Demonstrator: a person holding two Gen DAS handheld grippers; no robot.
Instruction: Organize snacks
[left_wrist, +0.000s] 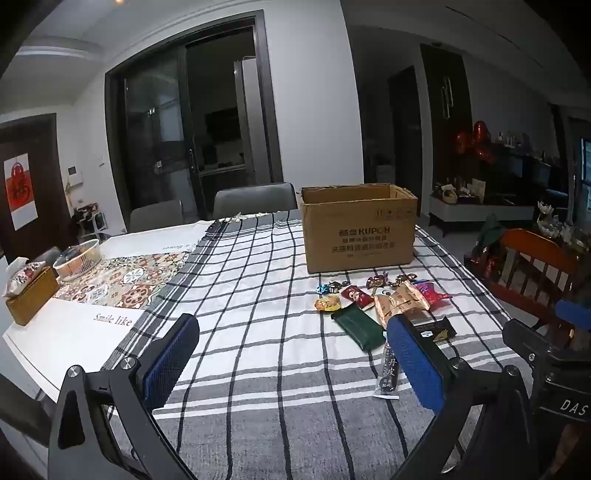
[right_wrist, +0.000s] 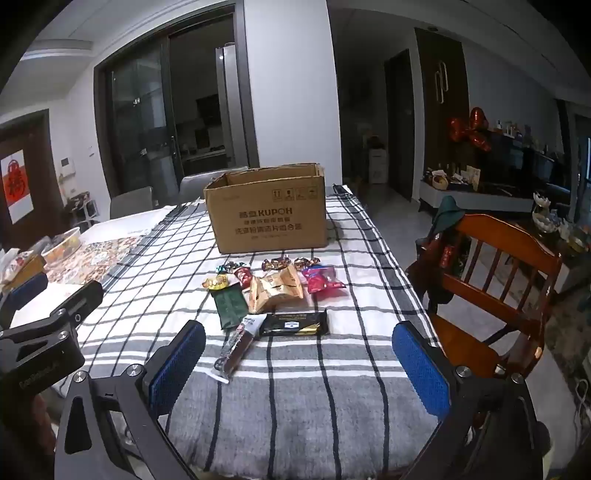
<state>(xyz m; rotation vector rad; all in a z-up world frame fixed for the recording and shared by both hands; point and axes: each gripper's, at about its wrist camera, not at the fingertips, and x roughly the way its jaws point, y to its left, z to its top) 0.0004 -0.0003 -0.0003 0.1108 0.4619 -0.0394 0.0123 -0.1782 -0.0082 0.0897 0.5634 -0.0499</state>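
Table (right_wrist: 295, 398) under a checked cloth carries an open cardboard box (right_wrist: 269, 214) at its far side, with the snacks (right_wrist: 275, 291) strewn just before it, none inside yet. Nearest of them is a long dark stick packet (right_wrist: 236, 350), its long axis running away and slightly rightward. It lies just ahead of the right claw (right_wrist: 299, 365), toward that claw's left finger; the left claw (left_wrist: 291, 363) has it off to its right. Both claws are spread wide, empty.
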